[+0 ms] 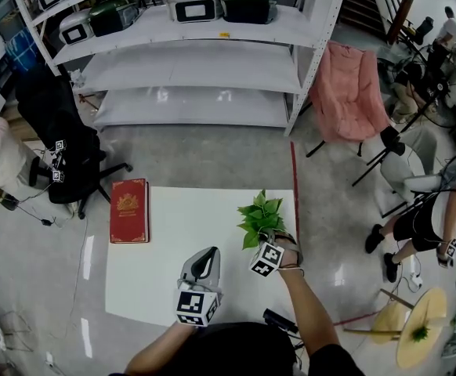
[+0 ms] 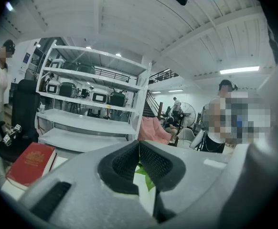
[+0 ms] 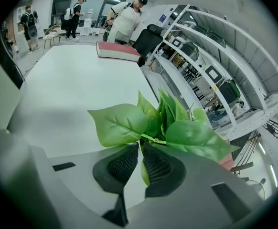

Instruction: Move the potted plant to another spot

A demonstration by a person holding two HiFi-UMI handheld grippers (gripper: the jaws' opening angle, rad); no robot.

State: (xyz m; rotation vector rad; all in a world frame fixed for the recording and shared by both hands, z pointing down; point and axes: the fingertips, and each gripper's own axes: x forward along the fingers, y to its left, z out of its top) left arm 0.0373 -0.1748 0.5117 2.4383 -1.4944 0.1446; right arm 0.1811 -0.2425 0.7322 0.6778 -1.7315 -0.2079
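Observation:
The potted plant [image 1: 261, 216] shows as a bunch of green leaves over the right part of the white table [image 1: 165, 280]; its pot is hidden. My right gripper [image 1: 270, 240] reaches in from below and is shut on the plant's stem just under the leaves. In the right gripper view the leaves [image 3: 164, 122] spread directly above the right gripper [image 3: 140, 147], whose jaws pinch the stem. My left gripper [image 1: 208, 252] hovers near the table's front middle, shut with nothing in it. Through the left gripper [image 2: 139, 144] a bit of green leaf [image 2: 144, 176] shows.
A red book [image 1: 129, 211] lies at the table's far left corner. Beyond the table stand a white shelf rack [image 1: 197, 53] with appliances, a black office chair [image 1: 63, 131] and a pink folding chair [image 1: 355, 92]. A person [image 1: 424, 218] stands at the right.

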